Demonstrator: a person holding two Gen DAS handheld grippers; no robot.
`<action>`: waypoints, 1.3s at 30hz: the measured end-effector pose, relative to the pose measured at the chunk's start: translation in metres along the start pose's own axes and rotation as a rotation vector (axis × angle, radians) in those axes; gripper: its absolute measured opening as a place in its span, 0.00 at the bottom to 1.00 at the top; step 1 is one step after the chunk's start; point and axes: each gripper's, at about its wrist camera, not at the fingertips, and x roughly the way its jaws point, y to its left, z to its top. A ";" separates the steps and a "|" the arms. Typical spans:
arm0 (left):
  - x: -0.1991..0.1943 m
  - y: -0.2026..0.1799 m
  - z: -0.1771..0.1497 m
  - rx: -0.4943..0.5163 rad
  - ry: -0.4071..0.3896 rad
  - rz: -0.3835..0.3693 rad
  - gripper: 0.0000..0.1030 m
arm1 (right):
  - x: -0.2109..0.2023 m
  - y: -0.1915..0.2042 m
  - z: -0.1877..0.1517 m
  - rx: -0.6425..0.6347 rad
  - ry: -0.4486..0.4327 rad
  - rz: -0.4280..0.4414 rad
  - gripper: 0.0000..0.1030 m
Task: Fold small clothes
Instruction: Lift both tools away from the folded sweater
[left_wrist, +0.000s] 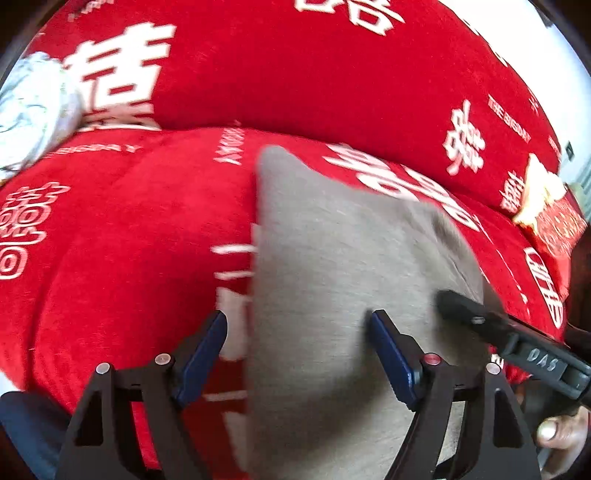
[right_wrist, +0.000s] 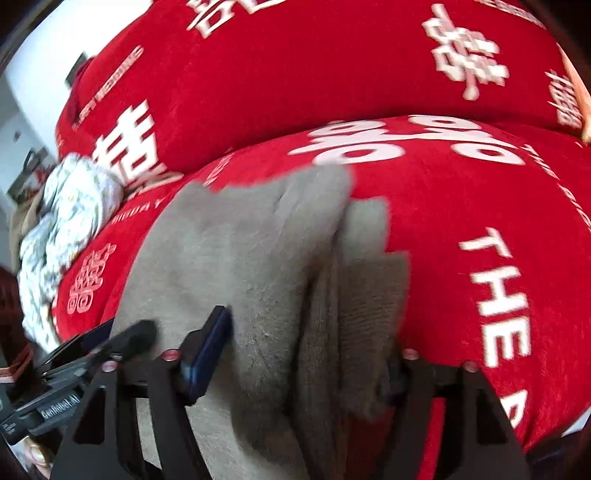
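Left wrist view: the left hand-held gripper (left_wrist: 297, 341) stands wide, gripping nothing, over the near edge of a grey knit garment (left_wrist: 343, 258) lying on the red sofa cover (left_wrist: 140, 236). In the right wrist view the right hand-held gripper (right_wrist: 306, 354) also looks spread, the garment's folded layers stacked between its fingers. The grey piece seems nearly folded; a white patterned bundle (right_wrist: 70, 206) behind looks untouched.
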 end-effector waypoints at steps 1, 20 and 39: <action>-0.004 0.004 0.001 -0.009 -0.006 0.003 0.78 | -0.006 -0.003 0.000 0.008 -0.016 -0.013 0.71; 0.005 0.013 0.003 0.048 -0.029 0.172 0.79 | 0.005 0.048 -0.019 -0.221 0.001 0.006 0.75; -0.071 -0.032 -0.031 0.120 -0.199 0.133 1.00 | -0.050 0.064 -0.063 -0.329 -0.057 -0.135 0.79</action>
